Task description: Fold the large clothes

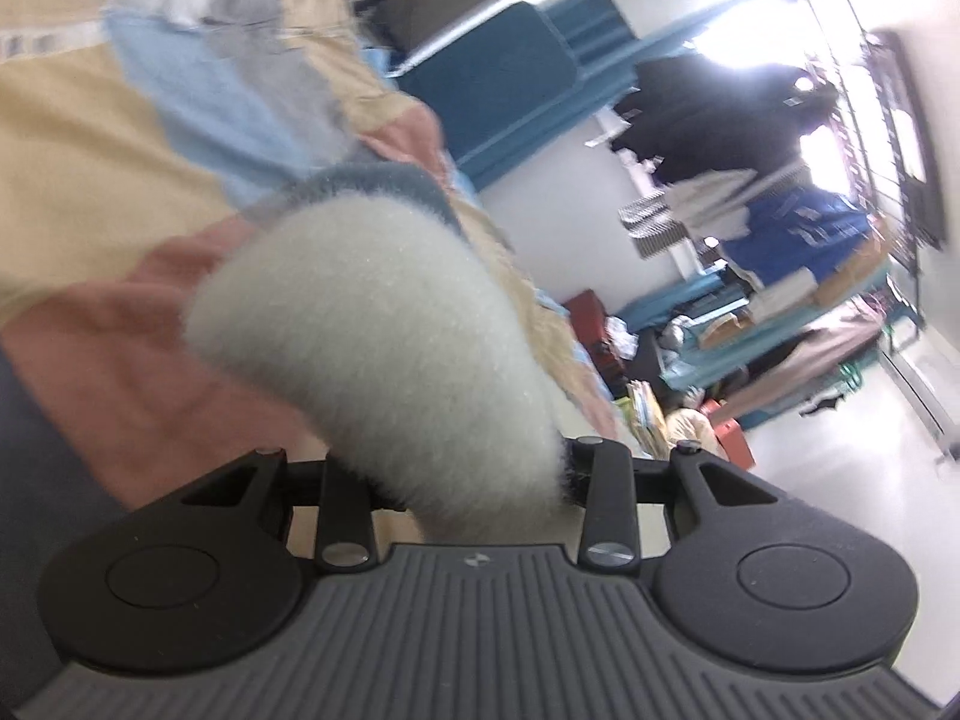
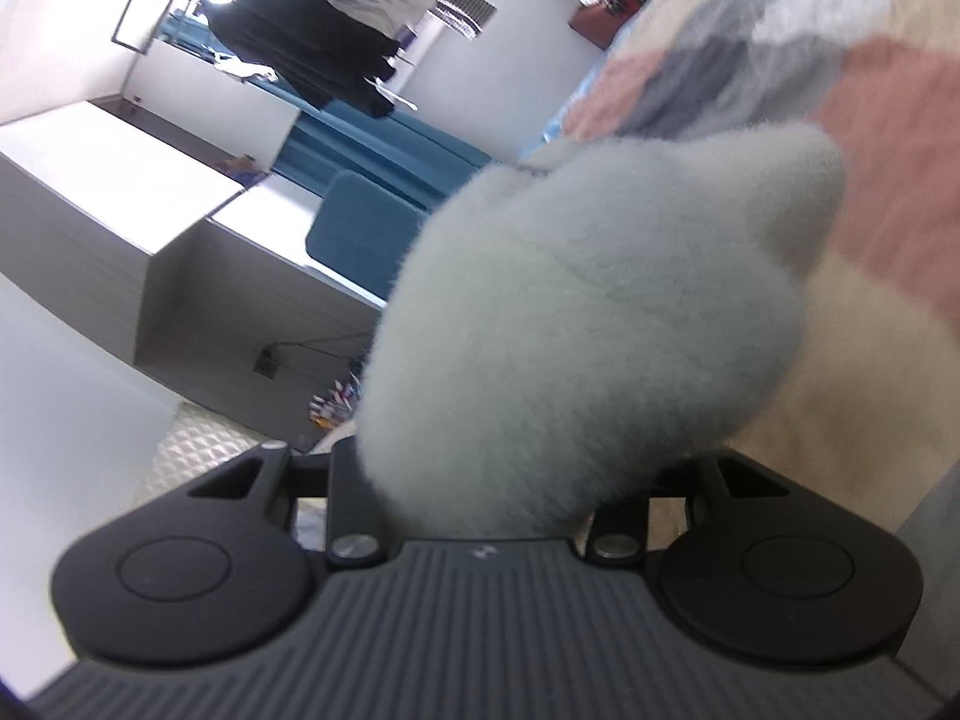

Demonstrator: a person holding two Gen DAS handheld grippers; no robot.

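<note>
Cluttered room behind: white walls, blue curtains (image 1: 510, 78), dark clothes on rack (image 1: 720, 114), white counter (image 2: 114, 192). Left gripper (image 1: 444, 480) clamped fluffy white edge of large patchwork fleece garment (image 1: 108, 192), cream, pink, pale blue and grey panels. Right gripper (image 2: 498, 480) clamped on another white fluffy fold of same garment. Fingertips hidden by pile in both views. Garment hung lifted between grippers, filling near side of each view.

I count one fuzzy patchwork garment (image 1: 180, 168), with a pale fleecy fold (image 1: 384, 336) bunched in each of my two views. One blue sofa (image 2: 384, 192) and one clothes rack (image 1: 864, 138) sit behind.
</note>
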